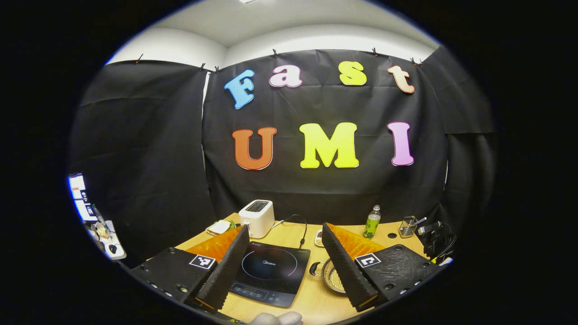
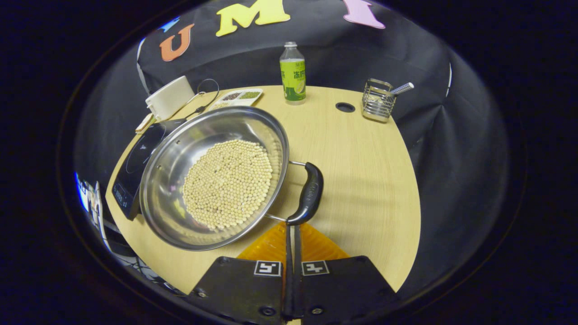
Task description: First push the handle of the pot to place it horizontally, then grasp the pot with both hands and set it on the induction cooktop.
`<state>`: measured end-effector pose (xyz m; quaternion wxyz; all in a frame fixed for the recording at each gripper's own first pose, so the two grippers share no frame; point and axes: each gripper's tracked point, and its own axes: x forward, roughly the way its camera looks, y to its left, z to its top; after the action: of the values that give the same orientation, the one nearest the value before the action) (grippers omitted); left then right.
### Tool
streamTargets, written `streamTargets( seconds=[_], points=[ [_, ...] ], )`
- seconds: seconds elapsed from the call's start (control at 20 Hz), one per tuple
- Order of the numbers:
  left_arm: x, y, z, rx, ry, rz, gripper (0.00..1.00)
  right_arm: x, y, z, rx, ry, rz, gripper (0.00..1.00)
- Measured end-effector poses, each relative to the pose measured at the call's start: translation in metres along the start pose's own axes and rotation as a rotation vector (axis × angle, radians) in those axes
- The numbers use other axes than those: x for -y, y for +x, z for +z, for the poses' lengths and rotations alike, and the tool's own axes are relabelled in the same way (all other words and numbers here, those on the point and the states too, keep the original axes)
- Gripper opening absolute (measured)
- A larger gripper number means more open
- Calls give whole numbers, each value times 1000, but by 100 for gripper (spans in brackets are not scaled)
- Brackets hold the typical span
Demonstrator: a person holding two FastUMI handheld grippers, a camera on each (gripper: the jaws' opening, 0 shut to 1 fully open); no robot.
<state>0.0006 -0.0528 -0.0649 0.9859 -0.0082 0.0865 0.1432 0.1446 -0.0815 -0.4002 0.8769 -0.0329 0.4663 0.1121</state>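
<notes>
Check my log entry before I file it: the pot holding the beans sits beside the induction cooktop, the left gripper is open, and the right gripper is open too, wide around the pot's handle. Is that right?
Not quite: the right gripper is shut, its fingers closed together with their tips at the near end of the pot's handle, as the right gripper view shows. The rest holds: the pot of beans sits beside the induction cooktop, and the left gripper is open.

A wide, shallow steel pot (image 2: pixel 212 180) holding a flat layer of pale round beans (image 2: pixel 228 183) sits on the tabletop (image 2: pixel 361 180) just right of the flat black induction cooktop (image 1: pixel 271 271), its rim overlapping the cooktop's near edge, its black handle (image 2: pixel 309 194) on its right side.
</notes>
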Motion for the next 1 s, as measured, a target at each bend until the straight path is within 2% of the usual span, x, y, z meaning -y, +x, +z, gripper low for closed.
streamTargets(
  seconds=[0.35,0.65,0.8,0.85,0.9,0.95,1.0],
  points=[
    [4,-6,-8,-22,-4,-21,96,5,-5,6,57,18,-22,0],
    [6,-4,-15,-21,16,-102,96,4,-62,12,197,-36,-107,0],
    [5,-2,-17,-22,0,-157,96,-4,-94,15,270,-46,-141,6],
    [2,-2,-16,-19,0,-177,96,-6,-100,11,280,-34,-150,11],
    [-2,-2,-16,-14,1,-196,96,-10,-107,8,289,-19,-153,25],
    [-4,-2,-18,-13,3,-214,96,-13,-114,5,295,0,-161,33],
    [-8,-2,-20,-12,2,-235,96,-16,-120,0,301,14,-171,47]
  ],
)
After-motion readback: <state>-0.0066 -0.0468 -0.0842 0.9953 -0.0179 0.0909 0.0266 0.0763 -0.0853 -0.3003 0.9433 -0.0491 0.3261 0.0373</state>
